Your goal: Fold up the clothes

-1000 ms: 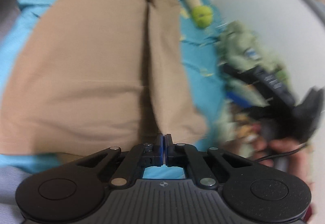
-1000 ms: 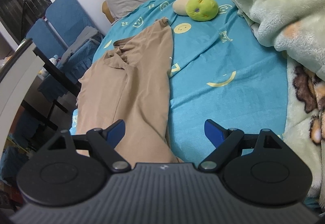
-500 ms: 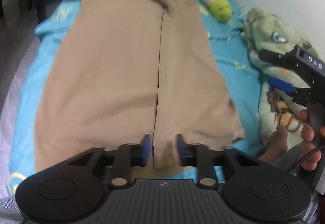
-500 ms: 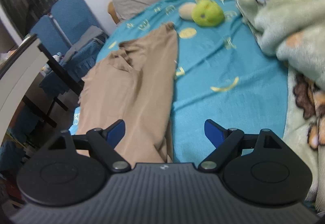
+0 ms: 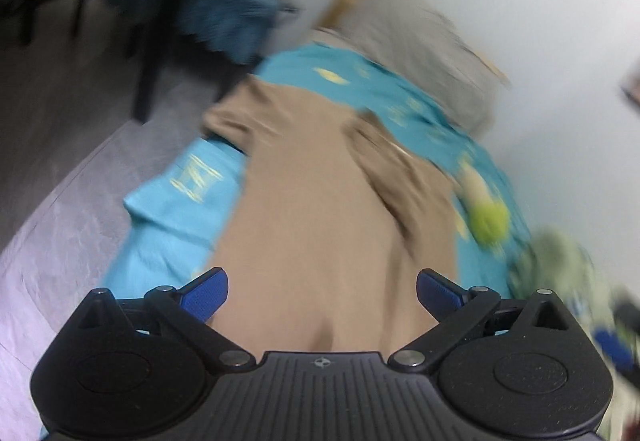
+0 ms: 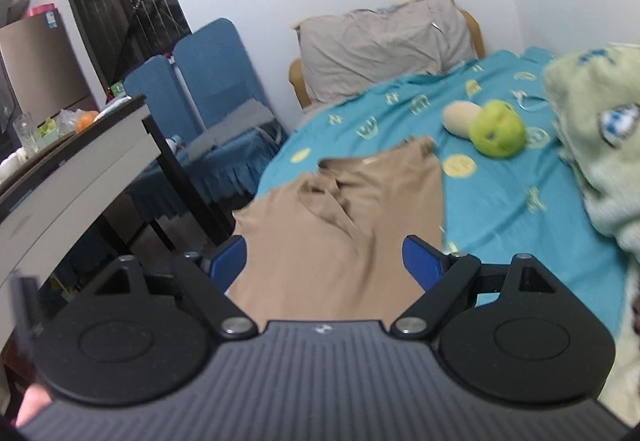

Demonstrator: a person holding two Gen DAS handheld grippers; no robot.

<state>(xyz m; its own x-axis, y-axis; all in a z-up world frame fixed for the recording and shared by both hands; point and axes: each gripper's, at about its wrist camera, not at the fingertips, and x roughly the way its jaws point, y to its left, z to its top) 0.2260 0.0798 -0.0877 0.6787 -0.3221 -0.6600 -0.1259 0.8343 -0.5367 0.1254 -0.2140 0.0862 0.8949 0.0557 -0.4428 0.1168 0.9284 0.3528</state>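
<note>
Left gripper (image 5: pixel 322 291) wide open, blue pads (image 5: pixel 206 291) well apart, nothing held. It hangs over the near end of the tan garment (image 5: pixel 320 225), a long soft piece of cloth, pads not touching the fabric as far as the blurred left wrist view lets me tell. Right gripper (image 6: pixel 324 261) also wide open and empty, blue pads (image 6: pixel 420 261) spread either side of the same tan garment (image 6: pixel 340 225).

Garment lies flat lengthwise on the turquoise bed sheet with yellow printed symbols (image 6: pixel 520 209), along the bed's left edge, one side already folded inward so a lengthwise fold edge runs down it. Far end is rumpled, with a bunched fold near the top. Near end runs out of sight under both gripper bodies.

Beyond the garment on the sheet: a green round plush toy with a beige part (image 6: pixel 496 129), apart from the cloth. Grey pillow (image 6: pixel 384 45) leans at the head of the bed against the white wall. Pale green fleece blanket with cartoon print (image 6: pixel 600 161) is heaped on the right side of the bed. Left of the bed: blue chairs with fringed covers (image 6: pixel 208 89) and a dark-framed table (image 6: pixel 100 169) with clutter on top.

Left wrist view heavily motion-blurred; the toy (image 5: pixel 488 221) and pillow (image 5: pixel 420 41) show only as smears.
</note>
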